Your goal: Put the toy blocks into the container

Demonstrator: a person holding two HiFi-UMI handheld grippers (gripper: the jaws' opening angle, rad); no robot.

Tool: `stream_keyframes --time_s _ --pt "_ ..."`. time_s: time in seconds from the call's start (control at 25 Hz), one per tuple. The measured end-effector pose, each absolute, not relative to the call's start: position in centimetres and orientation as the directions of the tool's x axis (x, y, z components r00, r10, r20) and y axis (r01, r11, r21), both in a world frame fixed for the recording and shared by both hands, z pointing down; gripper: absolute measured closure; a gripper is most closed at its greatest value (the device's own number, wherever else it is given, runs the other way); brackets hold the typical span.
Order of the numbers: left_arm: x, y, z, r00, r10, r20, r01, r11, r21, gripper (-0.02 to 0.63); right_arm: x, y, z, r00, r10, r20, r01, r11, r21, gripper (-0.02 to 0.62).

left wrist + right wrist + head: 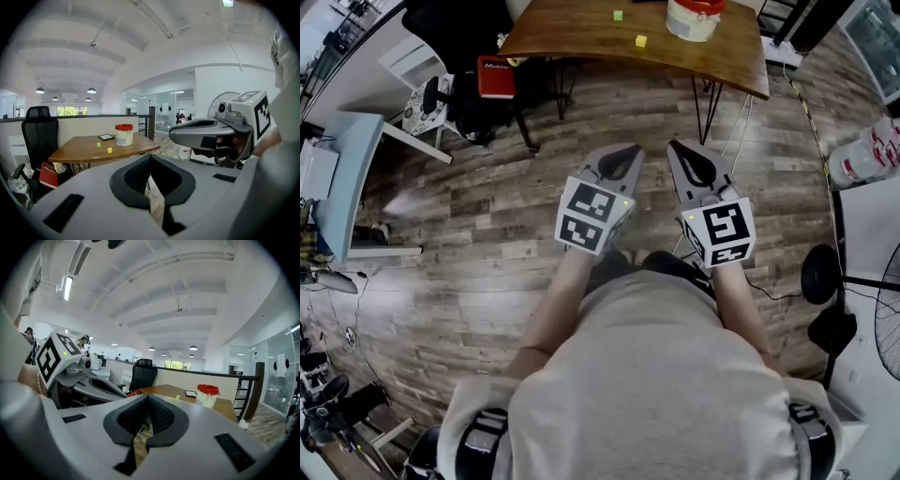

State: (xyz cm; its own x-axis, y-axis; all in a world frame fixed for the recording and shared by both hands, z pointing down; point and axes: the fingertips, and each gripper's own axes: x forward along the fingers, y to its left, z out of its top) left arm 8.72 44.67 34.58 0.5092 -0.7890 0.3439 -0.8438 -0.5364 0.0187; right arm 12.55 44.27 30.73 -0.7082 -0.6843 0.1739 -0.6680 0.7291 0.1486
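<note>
Two small toy blocks lie on the wooden table (581, 37) ahead: a green block (618, 15) and a yellow block (640, 41). The white container (694, 17) with a red rim stands to their right. I hold my left gripper (623, 157) and right gripper (687, 155) side by side over the floor, well short of the table, both shut and empty. In the left gripper view the container (124, 134), yellow block (109, 150) and green block (98, 145) show beyond the closed left gripper (150, 157). From the right gripper (149, 397) the container (206, 395) is visible.
A black office chair (473, 47) and a red box (496, 77) stand left of the table. A white desk (347, 178) is at far left, a fan (862, 291) at right. A small dark tablet (106, 137) lies on the table. Wood floor lies between me and the table.
</note>
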Motion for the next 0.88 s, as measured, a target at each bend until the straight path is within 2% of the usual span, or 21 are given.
stream_keyframes --time_s 0.24,0.4,0.72,0.88 --pt "9.3 44.6 34.2 0.519 -0.798 0.307 -0.845 -0.532 0.046 0.594 13.6 43.9 31.3 -0.71 -0.681 0.18 -0.671 0.732 0.12 0.583" --pt "10.0 45.1 34.4 0.542 -0.787 0.295 -0.838 -0.531 0.122 0.594 14.2 43.9 32.1 -0.723 -0.666 0.187 -0.664 0.743 0.081 0.489" --pt "11.0 45.1 35.5 0.51 -0.798 0.322 -0.857 -0.503 0.112 0.593 14.8 44.3 34.4 -0.775 -0.589 0.229 -0.597 0.801 0.037 0.33" --pt "10.8 44.8 35.4 0.497 -0.803 0.329 -0.864 -0.495 0.096 0.592 14.9 44.2 34.5 -0.776 -0.592 0.218 -0.604 0.797 0.014 0.296"
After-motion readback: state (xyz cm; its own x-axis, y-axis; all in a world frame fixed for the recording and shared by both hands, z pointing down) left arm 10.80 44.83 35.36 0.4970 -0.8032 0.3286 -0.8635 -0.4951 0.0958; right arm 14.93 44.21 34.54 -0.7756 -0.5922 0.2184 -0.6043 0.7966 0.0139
